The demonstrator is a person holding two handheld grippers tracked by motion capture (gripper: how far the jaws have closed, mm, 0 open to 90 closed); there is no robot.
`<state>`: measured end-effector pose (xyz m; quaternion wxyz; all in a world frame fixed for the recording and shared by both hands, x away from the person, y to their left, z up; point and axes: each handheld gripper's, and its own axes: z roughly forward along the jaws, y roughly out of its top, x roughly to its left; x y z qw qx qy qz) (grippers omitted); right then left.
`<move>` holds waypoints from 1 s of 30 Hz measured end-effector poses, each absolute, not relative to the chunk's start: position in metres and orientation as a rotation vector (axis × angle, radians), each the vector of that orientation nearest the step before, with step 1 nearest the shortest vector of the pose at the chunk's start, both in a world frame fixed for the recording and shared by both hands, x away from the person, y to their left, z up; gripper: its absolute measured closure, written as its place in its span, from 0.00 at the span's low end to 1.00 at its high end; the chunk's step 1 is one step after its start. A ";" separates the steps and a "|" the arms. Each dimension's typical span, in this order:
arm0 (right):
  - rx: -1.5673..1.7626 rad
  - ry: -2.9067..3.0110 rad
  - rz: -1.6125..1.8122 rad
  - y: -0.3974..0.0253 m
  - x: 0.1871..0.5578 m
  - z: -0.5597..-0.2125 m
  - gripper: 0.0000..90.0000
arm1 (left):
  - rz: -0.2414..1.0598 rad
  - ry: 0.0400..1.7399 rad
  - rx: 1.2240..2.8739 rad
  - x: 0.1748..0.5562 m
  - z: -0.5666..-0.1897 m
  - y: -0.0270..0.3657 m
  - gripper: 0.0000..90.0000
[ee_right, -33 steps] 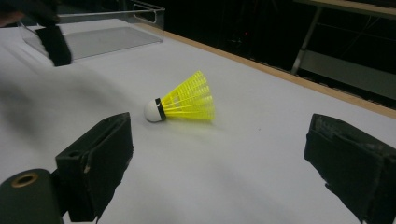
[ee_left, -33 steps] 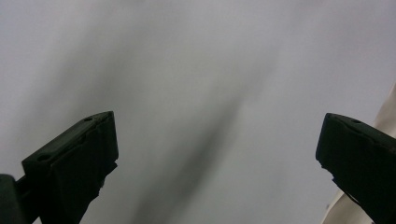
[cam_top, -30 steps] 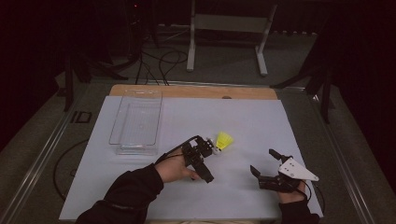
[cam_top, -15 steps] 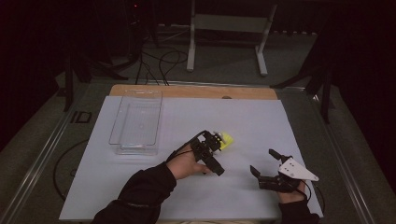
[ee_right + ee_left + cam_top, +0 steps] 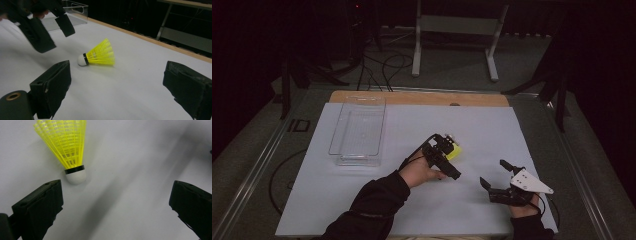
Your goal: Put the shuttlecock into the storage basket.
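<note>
A yellow plastic shuttlecock (image 5: 454, 152) with a white cork tip lies on its side on the white sheet (image 5: 337, 200). My left gripper (image 5: 448, 156) hovers over it, open, jaws wide apart. In the left gripper view the shuttlecock (image 5: 67, 147) lies just beyond my left jaw, cork end toward me, and nothing is between the jaws (image 5: 116, 202). My right gripper (image 5: 493, 172) rests open near the sheet's front right. In its view (image 5: 117, 87) the shuttlecock (image 5: 100, 56) lies ahead and the left gripper (image 5: 53, 33) hangs above it at upper left.
A clear plastic tray (image 5: 358, 130) stands empty on the sheet's left, its corner (image 5: 75, 7) in the right gripper view. A wooden strip (image 5: 412, 97) runs along the table's far edge. Beyond it are a metal stand and cables on the floor.
My left gripper has moved right, from left of the shuttlecock to over it. The shuttlecock and my right gripper have stayed in place.
</note>
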<state>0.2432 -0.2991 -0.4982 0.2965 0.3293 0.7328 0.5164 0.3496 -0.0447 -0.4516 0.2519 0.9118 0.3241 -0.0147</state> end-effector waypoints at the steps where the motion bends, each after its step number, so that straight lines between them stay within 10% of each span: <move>1: 0.876 1.949 1.373 -0.299 0.243 -0.498 0.09 | -0.039 0.897 2.470 0.351 -0.453 -0.044 0.00; 17: 0.877 1.957 1.363 -0.299 0.244 -0.499 0.09 | 0.034 1.054 2.289 0.360 -0.474 -0.043 0.01; 30: 0.875 1.964 1.362 -0.298 0.244 -0.499 0.09 | 0.083 1.087 2.333 0.365 -0.493 -0.050 0.31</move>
